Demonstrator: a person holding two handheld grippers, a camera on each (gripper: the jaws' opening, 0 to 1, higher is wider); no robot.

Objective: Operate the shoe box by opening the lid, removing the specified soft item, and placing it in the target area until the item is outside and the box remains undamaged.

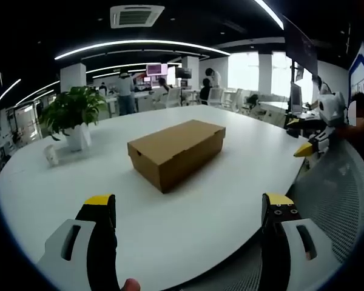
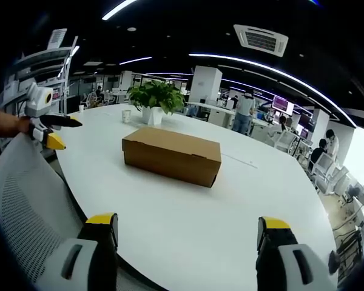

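Left gripper view: left gripper (image 1: 188, 212) held low at the near edge of the desk (image 1: 230, 200), jaws wide apart, nothing between them, released.
Right gripper view: right gripper (image 2: 188, 230) also at the desk's near edge, jaws spread, holding nothing, released.
Shoe box: cardboard shoe box (image 1: 176, 151) sits flat near the middle of the white desk, well apart from both grippers; also seen side-on from the right gripper view (image 2: 171, 155).
Lid: closed, lying flush on the box, no gap visible.
Soft item: presumably inside the box; hidden, can't confirm.
Target area: nothing marked on the desk that I can tell.
Other gripper cross-view: the right one enters the left gripper view from the right edge (image 1: 312, 145), over a mesh chair back (image 1: 340, 200); the left one enters the right gripper view from the left (image 2: 51, 130).
Desk clutter: potted plant (image 1: 74, 115) and small white cup (image 1: 51, 156) beyond the box, apart from it.
Background: open office, people standing at far desks.
Progress: nothing done yet, judging from the shut lid; box looks undamaged.
Left to do: reach the box, lift the lid, take the soft item out, set it down outside.
Next move guess: both grippers need to close the distance to the box; lid edge is the first contact.
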